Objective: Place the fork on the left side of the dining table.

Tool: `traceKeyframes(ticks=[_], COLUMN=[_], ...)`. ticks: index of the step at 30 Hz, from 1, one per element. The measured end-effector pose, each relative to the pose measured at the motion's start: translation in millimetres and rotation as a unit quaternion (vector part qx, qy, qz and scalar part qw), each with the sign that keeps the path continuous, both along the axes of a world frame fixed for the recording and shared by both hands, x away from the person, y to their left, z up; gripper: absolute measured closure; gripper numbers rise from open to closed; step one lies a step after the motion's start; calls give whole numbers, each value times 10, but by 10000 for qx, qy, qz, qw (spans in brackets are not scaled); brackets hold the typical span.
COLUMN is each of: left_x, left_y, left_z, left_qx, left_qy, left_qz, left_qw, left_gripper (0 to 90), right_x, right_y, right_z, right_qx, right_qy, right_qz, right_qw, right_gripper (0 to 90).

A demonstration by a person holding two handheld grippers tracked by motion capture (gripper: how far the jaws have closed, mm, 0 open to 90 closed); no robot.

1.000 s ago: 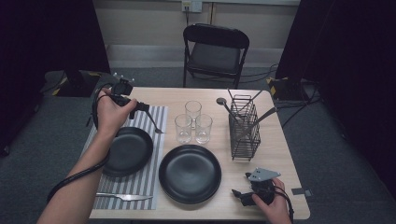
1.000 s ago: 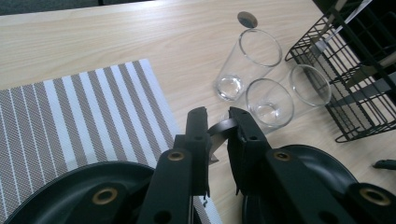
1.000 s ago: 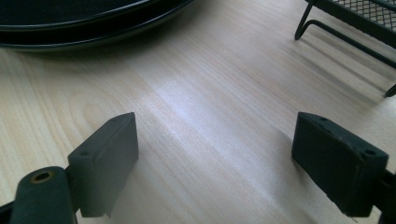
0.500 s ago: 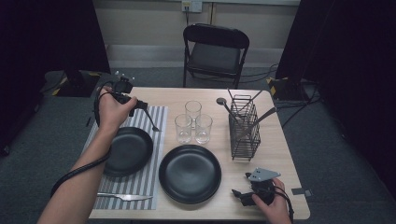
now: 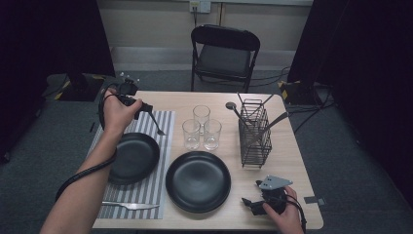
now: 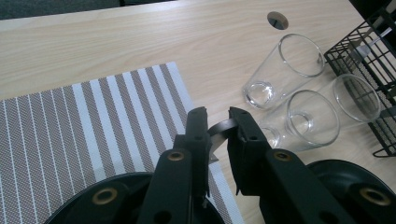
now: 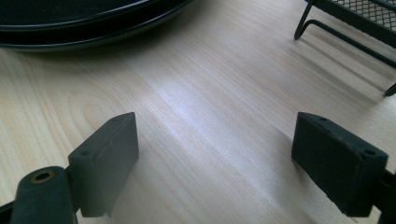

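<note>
A wooden table [image 5: 292,161] is laid for a meal; a metal utensil [image 5: 157,124] is clamped between the closed jaws of the left gripper [image 6: 218,126], hanging at five o'clock over the striped placemat [image 5: 160,122]; the nearby glasses [image 5: 200,130] could be struck if it swings; the right gripper [image 7: 215,154] rests open.

Three glasses [image 5: 201,129] stand beside a wire rack [image 5: 254,131].

Metal utensil [image 5: 157,125], likely a fork, clamped by its handle in the left tool [image 6: 218,122], hanging tip-down, tilted, above the striped placemat [image 6: 70,126].
</note>
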State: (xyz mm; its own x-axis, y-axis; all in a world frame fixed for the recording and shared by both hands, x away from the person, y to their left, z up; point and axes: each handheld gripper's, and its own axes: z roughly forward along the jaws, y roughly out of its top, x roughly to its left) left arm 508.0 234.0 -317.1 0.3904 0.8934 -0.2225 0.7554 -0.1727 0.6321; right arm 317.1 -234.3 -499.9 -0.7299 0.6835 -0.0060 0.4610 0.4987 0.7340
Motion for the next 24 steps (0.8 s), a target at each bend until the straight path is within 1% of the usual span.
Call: traceKeyframes(ticks=[1, 5, 7, 9, 17, 24], left_x=[8, 40, 59, 77, 145, 198], left_y=[-2, 2, 3, 7, -7, -43], left_z=[-10, -34, -46, -53, -87, -140], left_qx=[-24, 14, -21, 41, 103, 222], left_qy=[10, 28, 7, 3, -36, -40], left_qz=[20, 14, 32, 36, 84, 80], left_qw=[10000, 10000, 10000, 10000, 9999, 9997], left_gripper=[786, 785, 786, 786, 785, 785], right_x=[0, 0, 0, 0, 0, 0], right_y=[0, 0, 0, 0, 0, 0], right_z=[0, 0, 0, 0, 0, 0], right_qx=[-1, -1, -1, -2, -1, 1], right_qy=[2, 1, -2, 0, -1, 1], right_qz=[0, 0, 2, 0, 0, 1], right_qw=[10000, 10000, 10000, 10000, 10000, 10000], right_gripper=[139, 139, 139, 139, 139, 139])
